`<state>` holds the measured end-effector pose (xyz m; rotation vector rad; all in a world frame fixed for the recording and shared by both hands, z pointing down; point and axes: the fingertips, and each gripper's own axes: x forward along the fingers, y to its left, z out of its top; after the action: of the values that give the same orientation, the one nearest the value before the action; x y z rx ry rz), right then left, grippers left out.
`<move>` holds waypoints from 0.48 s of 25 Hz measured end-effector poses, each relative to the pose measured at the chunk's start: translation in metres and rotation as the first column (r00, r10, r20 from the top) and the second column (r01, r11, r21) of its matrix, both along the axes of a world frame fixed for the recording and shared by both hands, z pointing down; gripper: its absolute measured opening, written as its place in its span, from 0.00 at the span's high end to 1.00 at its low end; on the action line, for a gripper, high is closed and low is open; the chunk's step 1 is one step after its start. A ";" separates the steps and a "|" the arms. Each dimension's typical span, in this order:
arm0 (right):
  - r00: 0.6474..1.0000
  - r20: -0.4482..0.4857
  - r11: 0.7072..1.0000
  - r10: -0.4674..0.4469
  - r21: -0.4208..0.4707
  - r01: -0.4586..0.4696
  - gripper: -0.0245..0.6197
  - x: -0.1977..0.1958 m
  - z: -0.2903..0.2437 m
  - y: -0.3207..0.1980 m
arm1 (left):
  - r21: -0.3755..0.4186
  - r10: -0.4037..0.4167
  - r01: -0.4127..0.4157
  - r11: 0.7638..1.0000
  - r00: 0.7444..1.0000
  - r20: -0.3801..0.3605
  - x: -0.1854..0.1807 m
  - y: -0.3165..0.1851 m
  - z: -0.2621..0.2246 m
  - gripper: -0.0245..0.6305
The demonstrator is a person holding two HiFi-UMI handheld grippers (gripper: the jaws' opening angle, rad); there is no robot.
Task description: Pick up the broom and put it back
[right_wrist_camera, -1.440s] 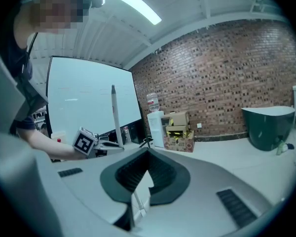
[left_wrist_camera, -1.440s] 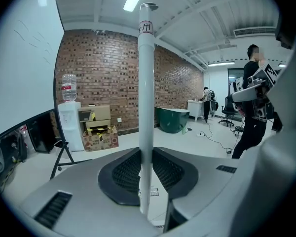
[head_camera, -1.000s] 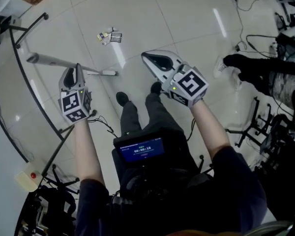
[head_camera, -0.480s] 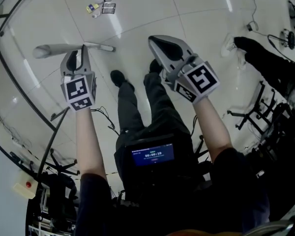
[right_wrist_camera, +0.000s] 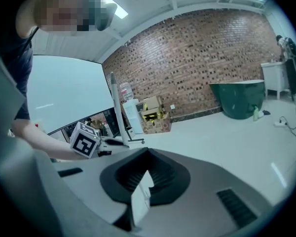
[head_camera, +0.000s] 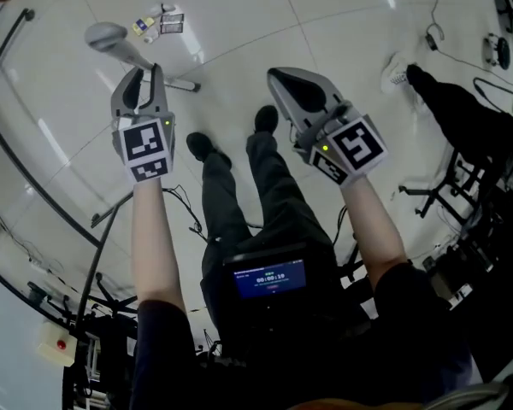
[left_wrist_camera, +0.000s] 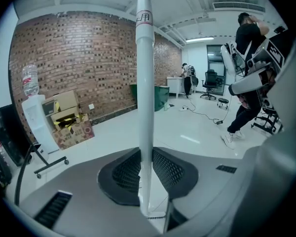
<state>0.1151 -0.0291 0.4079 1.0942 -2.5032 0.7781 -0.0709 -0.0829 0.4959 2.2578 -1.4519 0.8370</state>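
The broom shows as a white pole (head_camera: 111, 39) with a label near its top (left_wrist_camera: 144, 73). My left gripper (head_camera: 144, 73) is shut on this pole, which stands upright between the meshed pads (left_wrist_camera: 126, 169) in the left gripper view. The pole's lower end (head_camera: 184, 84) reaches toward the floor by my feet. My right gripper (head_camera: 280, 79) hovers to the right over my legs, shut and empty (right_wrist_camera: 147, 174). From the right gripper view I see the pole (right_wrist_camera: 116, 107) and the left gripper's marker cube (right_wrist_camera: 84, 139) at left. The broom's head is not visible.
Small packets (head_camera: 158, 24) lie on the white tile floor ahead. A black curved tube frame (head_camera: 34, 169) runs along the left. A person in black (head_camera: 462, 109) stands at right among cables and chair bases. Cardboard boxes (left_wrist_camera: 64, 115), a water dispenser (left_wrist_camera: 37, 122) and a green bin (right_wrist_camera: 239, 98) line the brick wall.
The pole has swung from lying across the floor view to pointing up and left, still in my left gripper. Both grippers have sunk; the right one stays shut.
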 end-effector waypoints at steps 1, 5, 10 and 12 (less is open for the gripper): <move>1.000 -0.002 1.000 0.007 0.000 -0.007 0.95 0.006 0.001 0.000 | 0.002 0.023 -0.023 1.000 1.000 0.005 0.008 -0.003 0.002 0.85; 0.999 -0.004 0.999 0.046 -0.011 -0.046 0.95 0.029 0.009 0.000 | 0.000 0.089 -0.089 0.996 0.996 0.010 0.036 -0.017 0.010 0.85; 0.994 0.010 0.994 0.106 -0.027 -0.106 0.95 0.055 0.023 0.004 | -0.012 0.190 -0.190 0.982 0.981 0.022 0.076 -0.027 0.024 0.85; 0.993 0.015 0.992 0.119 -0.028 -0.119 0.95 0.063 0.028 0.004 | -0.022 0.242 -0.241 0.970 0.970 0.026 0.094 -0.028 0.032 0.85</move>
<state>0.1782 -0.0248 0.4357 1.2423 -2.4515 0.8542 0.0229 -0.1111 0.5281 2.4506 -1.1893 0.9531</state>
